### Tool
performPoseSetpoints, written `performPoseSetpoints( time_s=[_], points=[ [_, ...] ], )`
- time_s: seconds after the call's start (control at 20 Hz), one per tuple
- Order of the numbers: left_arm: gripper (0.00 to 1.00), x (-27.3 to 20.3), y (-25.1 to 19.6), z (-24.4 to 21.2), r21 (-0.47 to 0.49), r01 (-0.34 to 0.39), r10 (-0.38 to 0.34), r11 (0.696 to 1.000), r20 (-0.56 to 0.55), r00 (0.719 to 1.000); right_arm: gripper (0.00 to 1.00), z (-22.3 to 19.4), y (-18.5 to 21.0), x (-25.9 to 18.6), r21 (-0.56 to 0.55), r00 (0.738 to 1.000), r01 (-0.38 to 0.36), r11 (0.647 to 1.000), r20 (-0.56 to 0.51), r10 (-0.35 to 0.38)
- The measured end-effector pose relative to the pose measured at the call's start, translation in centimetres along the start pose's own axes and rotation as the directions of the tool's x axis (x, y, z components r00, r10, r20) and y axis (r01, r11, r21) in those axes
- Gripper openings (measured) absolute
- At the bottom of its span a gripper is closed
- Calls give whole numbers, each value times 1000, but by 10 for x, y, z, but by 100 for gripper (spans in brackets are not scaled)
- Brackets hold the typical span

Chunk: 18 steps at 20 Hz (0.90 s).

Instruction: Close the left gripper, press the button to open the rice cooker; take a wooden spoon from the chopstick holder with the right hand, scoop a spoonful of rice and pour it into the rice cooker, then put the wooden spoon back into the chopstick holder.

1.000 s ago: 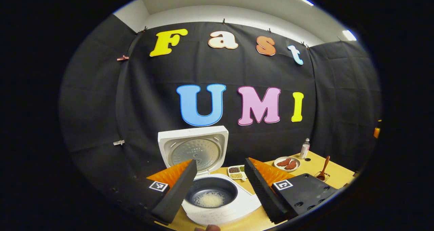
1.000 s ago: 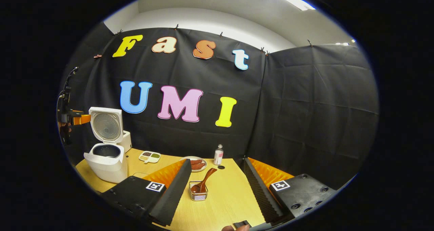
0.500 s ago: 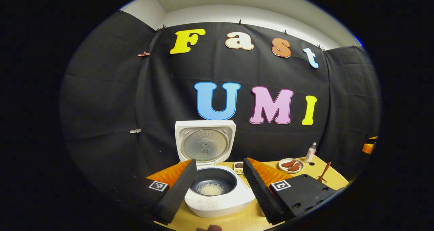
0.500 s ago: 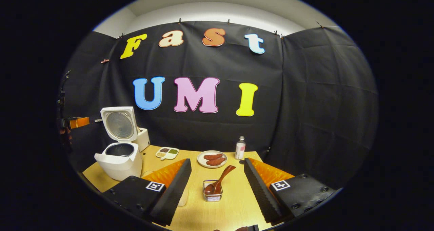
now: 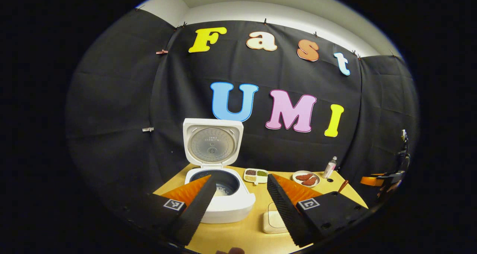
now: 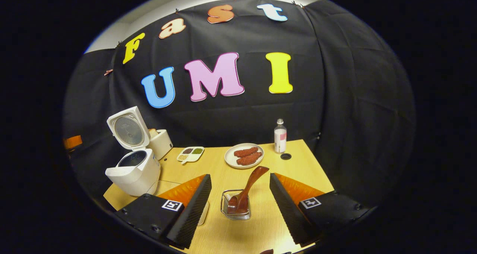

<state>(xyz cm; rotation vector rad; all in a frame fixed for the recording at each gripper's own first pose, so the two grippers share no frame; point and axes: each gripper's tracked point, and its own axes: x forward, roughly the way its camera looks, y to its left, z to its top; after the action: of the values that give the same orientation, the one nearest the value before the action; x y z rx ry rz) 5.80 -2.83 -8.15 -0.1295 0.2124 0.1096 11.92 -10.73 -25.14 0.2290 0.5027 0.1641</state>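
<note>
Since the earlier frames we log the left gripper (image 5: 240, 201) drawn back from the open rice cooker (image 5: 220, 194), rice inside, and the right gripper (image 6: 238, 205) lowered toward the wooden spoon (image 6: 248, 188) leaning in the chopstick holder (image 6: 234, 209) on the table (image 6: 305, 164), both grippers' fingers spread wide, holding nothing.

Your right gripper (image 6: 240, 205) hangs wide open above the tabletop (image 6: 298, 164), holding nothing. The wooden spoon (image 6: 249, 187) leans in the chopstick holder (image 6: 235, 211) between its fingers, farther off. Well to the left, the rice cooker (image 6: 132, 168) stands with its lid up.
</note>
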Motion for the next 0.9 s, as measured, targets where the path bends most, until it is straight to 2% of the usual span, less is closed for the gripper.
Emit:
performPoseSetpoints(
  time_s=[0.15, 0.3, 0.4, 0.45, 0.5, 0.75, 0.85, 0.9],
  points=[
    [95, -9, -12, -14, -5, -34, 34, 999, -27, 999, 94, -32, -11, 36, 49, 994, -62, 997, -85, 66],
    [95, -18, -17, -19, 11, -84, 84, 996, -32, 996, 84, -60, -19, 69, 83, 981, -93, 992, -165, 106],
    [95, -26, -22, -25, -7, -114, 113, 993, -38, 993, 84, -72, -20, 86, 107, 973, -119, 987, -187, 137],
    [95, -30, -24, -29, -19, -129, 128, 991, -43, 991, 76, -78, -21, 93, 120, 969, -121, 985, -202, 144],
    [95, -34, -24, -32, -27, -146, 145, 989, -46, 988, 73, -85, -22, 102, 135, 963, -128, 982, -221, 156],
    [95, -59, -25, -50, 0, -223, 222, 975, -72, 972, 73, -97, -24, 134, 171, 955, -141, 975, -238, 180],
    [95, -66, -26, -53, 4, -242, 241, 970, -79, 967, 45, -107, -24, 139, 170, 951, -139, 976, -253, 179],
    [95, -69, -26, -54, 0, -250, 249, 968, -82, 965, 44, -107, -22, 137, 165, 952, -142, 976, -249, 180]
  ],
)
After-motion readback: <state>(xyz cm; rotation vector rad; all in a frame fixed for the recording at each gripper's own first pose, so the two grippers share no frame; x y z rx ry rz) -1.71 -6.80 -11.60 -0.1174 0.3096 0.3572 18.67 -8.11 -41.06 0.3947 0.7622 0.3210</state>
